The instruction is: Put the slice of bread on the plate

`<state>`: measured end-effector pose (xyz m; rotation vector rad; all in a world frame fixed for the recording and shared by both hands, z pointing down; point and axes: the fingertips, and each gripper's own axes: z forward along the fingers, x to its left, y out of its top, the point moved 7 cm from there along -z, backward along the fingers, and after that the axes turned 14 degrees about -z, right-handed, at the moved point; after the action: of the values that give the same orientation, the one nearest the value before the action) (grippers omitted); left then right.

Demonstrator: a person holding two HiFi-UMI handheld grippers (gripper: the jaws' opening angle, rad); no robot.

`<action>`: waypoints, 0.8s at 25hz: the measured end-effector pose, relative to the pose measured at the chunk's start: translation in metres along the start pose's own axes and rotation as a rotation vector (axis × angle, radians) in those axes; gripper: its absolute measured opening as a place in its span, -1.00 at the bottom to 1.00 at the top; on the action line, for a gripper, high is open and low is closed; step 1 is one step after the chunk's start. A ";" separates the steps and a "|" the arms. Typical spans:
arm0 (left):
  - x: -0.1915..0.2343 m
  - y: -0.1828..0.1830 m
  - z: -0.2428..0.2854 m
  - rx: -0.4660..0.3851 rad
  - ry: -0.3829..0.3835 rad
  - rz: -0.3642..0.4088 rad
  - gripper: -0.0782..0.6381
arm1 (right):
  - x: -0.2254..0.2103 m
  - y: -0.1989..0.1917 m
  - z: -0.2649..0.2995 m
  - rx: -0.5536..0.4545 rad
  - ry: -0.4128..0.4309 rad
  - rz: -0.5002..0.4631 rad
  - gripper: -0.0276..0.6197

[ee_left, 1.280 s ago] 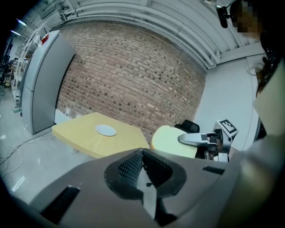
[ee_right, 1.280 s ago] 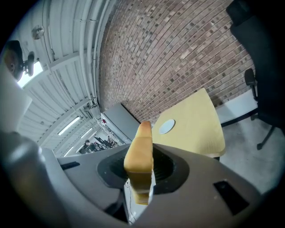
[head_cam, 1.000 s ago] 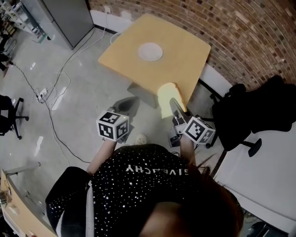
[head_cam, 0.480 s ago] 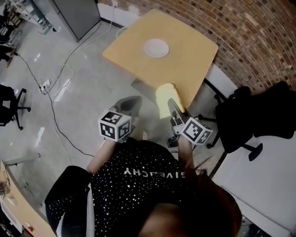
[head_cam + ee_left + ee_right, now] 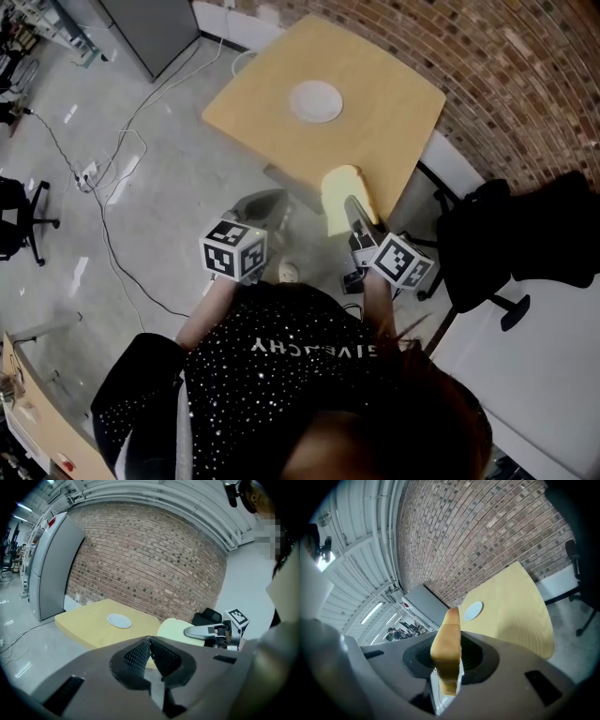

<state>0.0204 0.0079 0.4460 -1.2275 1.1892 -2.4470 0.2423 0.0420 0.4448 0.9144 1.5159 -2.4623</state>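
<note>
As plate (image 5: 315, 101) lies well ahead, right gripper (image 5: 351, 212) clamps slice of bread (image 5: 339, 191) edgewise for carrying; left gripper (image 5: 149, 640) closed, empty.

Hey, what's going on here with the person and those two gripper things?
A person holds a two-jaw gripper in each hand, near the edge of a yellow table. The right gripper is clamped on a slice of bread, held on edge and pointing toward the table. The left gripper has its jaws together with nothing between them. A white plate sits on the table with nothing on it, so the bread has not been set down yet.
</note>
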 end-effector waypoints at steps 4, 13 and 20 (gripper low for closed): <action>0.018 0.027 0.027 -0.010 -0.001 -0.024 -0.75 | -0.008 0.020 0.032 0.018 -0.006 -0.006 -0.63; 0.064 0.094 0.086 0.010 -0.028 -0.046 -0.75 | -0.024 0.075 0.121 0.042 -0.054 -0.021 -0.63; 0.115 0.140 0.132 0.018 -0.043 -0.066 -0.75 | -0.037 0.096 0.193 0.074 -0.131 -0.054 -0.63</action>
<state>0.0141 -0.2153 0.4620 -1.3276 1.1314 -2.4590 0.2260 -0.1762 0.4527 0.7162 1.4348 -2.5758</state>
